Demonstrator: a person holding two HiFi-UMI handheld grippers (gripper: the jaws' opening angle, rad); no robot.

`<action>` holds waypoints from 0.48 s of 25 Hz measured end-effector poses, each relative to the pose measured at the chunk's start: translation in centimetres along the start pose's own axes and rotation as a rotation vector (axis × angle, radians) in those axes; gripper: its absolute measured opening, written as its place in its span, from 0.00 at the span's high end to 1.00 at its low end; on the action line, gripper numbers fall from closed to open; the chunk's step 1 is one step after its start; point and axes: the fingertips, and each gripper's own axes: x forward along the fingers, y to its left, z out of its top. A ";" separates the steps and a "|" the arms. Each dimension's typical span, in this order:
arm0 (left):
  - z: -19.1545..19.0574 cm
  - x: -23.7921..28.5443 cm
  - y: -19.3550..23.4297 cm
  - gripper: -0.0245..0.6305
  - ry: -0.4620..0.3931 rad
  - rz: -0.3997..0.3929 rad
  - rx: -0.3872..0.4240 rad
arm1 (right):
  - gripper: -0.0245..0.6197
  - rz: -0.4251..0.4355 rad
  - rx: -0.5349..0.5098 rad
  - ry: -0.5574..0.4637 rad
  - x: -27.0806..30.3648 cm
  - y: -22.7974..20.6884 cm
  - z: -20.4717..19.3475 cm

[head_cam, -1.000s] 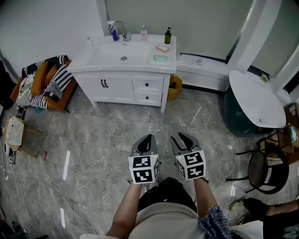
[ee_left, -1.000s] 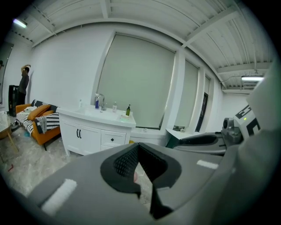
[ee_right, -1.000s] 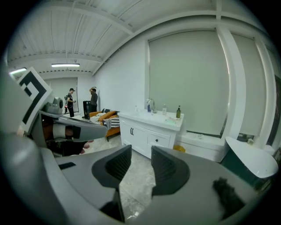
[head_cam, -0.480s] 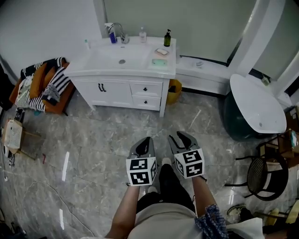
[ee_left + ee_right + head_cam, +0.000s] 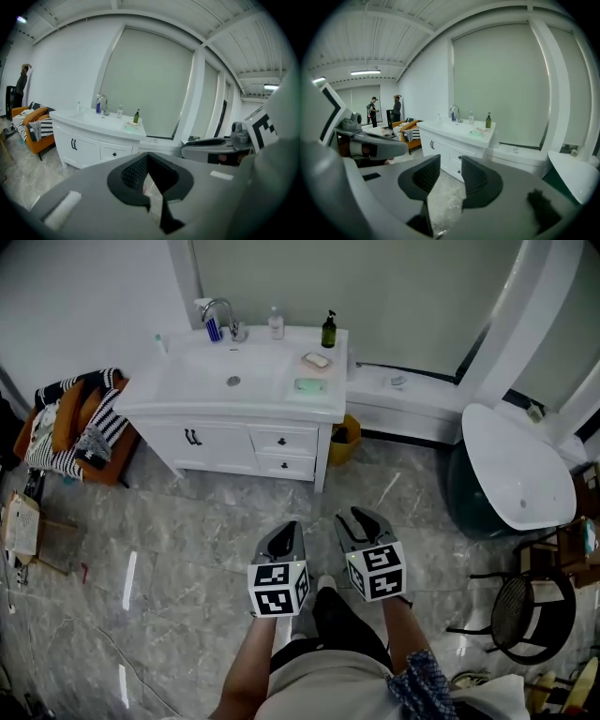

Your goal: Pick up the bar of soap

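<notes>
The bar of soap (image 5: 317, 360) is judged to lie on the vanity counter (image 5: 187, 395), well apart from both grippers; the right gripper (image 5: 352, 516) is held spread and empty, the left gripper (image 5: 290, 527) pressed together on nothing; the spread jaws are best squared to the bar's sides before closing.

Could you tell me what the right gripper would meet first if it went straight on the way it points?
The right gripper would probably meet the vanity's drawer front, or the floor just before it; depth is unclear.
</notes>
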 end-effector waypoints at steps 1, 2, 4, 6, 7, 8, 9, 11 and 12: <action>0.4 0.7 -0.3 0.95 0.004 -0.008 0.007 | 0.76 0.007 0.002 0.003 0.5 -0.5 0.2; 0.7 1.4 -0.5 0.95 0.007 -0.015 0.016 | 0.76 0.016 0.011 0.004 1.0 -1.0 0.4; 1.2 2.7 -0.9 0.95 0.014 -0.021 0.032 | 0.76 0.035 0.038 0.008 2.0 -2.1 0.6; 1.5 3.8 -1.0 0.95 0.019 -0.019 0.034 | 0.76 0.042 0.045 0.017 2.8 -3.1 0.8; 1.6 4.4 -1.0 0.95 0.020 -0.013 0.029 | 0.76 0.042 0.039 0.022 3.1 -3.6 0.8; 1.8 5.0 -0.9 0.95 0.022 -0.006 0.023 | 0.76 0.042 0.033 0.025 3.5 -4.2 1.0; 2.0 5.6 -0.8 0.95 0.024 0.000 0.016 | 0.76 0.045 0.031 0.028 3.8 -4.7 1.1; 2.5 6.8 -0.8 0.95 0.025 0.001 -0.006 | 0.76 0.065 0.034 0.039 4.6 -5.5 1.2; 2.8 7.3 -0.9 0.95 0.022 -0.002 -0.023 | 0.76 0.079 0.033 0.049 5.0 -5.8 1.2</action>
